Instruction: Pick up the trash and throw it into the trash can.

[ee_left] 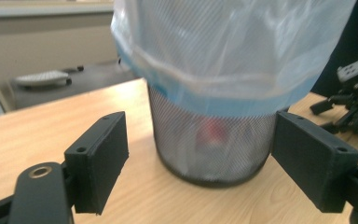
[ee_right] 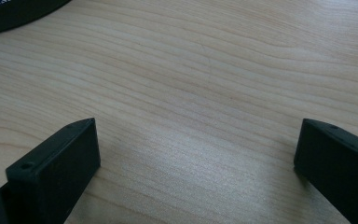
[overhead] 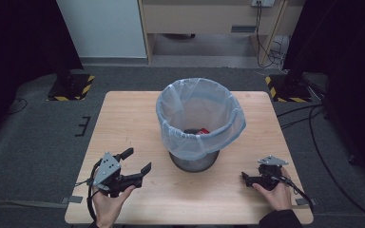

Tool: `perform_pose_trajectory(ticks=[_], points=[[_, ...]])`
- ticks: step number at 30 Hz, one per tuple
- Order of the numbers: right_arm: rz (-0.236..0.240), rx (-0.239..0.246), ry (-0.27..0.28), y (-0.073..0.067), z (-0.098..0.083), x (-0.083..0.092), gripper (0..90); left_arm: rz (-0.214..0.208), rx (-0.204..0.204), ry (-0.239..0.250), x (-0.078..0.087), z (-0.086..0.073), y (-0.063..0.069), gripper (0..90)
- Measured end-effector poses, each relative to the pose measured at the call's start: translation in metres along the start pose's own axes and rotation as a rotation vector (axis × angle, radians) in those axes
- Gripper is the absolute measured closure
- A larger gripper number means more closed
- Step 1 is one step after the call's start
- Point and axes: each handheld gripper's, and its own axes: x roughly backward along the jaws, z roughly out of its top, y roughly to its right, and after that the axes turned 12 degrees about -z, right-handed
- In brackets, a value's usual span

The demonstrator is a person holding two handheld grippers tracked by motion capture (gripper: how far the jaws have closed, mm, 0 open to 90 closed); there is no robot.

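Note:
A black mesh wastebasket [overhead: 194,161] lined with a pale blue plastic bag [overhead: 199,111] stands at the middle of the wooden table [overhead: 123,118]. Something red [overhead: 202,129] lies at its bottom, blurred through the mesh [ee_left: 212,133] in the left gripper view. My left gripper [overhead: 138,160] rests near the front left, open and empty, pointing at the basket [ee_left: 205,140], which stands a short way beyond its jaws. My right gripper [overhead: 249,173] is at the front right, open over bare wood [ee_right: 196,140], with the basket's base [ee_right: 9,16] at the far left of its view.
Black stand bases with yellow-black tape sit on the grey floor at back left [overhead: 71,85] and back right [overhead: 287,88]. Cables [overhead: 313,123] run along the floor on the right. A wooden cabinet [overhead: 209,19] stands behind. The right gripper [ee_left: 349,100] appears past the basket.

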Motion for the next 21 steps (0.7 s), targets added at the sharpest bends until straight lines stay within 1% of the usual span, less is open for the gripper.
perform_pose_trajectory(ticks=[3,7,8,9,10,12,14,18,19,21], points=[[0.0,0.001,0.001,0.0,0.0,0.0,0.4,0.016,0.012,-0.02,0.004,-0.009,-0.004,17.3],[0.0,0.0,0.0,0.0,0.0,0.0,0.4,0.038,0.048,-0.06,0.007,-0.026,-0.012,16.7],[0.0,0.001,0.0,0.0,0.0,0.0,0.4,0.042,0.071,-0.084,0.008,-0.032,-0.016,16.4],[0.0,0.0,0.0,0.0,0.0,0.0,0.4,0.05,0.082,-0.107,0.008,-0.036,-0.019,15.2],[0.0,0.001,0.0,0.0,0.0,0.0,0.4,0.062,0.091,-0.128,0.008,-0.04,-0.022,14.5],[0.0,0.0,0.0,0.0,0.0,0.0,0.4,0.078,0.103,-0.154,0.008,-0.047,-0.027,14.5],[0.0,0.001,0.0,0.0,0.0,0.0,0.4,0.108,0.119,-0.194,0.008,-0.058,-0.036,14.5],[0.0,0.001,0.0,0.0,0.0,0.0,0.4,0.149,0.161,-0.254,0.009,-0.075,-0.05,14.6],[0.0,0.002,0.001,0.0,0.0,0.0,0.4,0.164,0.169,-0.276,0.009,-0.08,-0.055,14.6],[0.0,0.001,0.0,0.0,0.0,0.0,0.4,0.184,0.18,-0.304,0.01,-0.085,-0.06,14.7]])
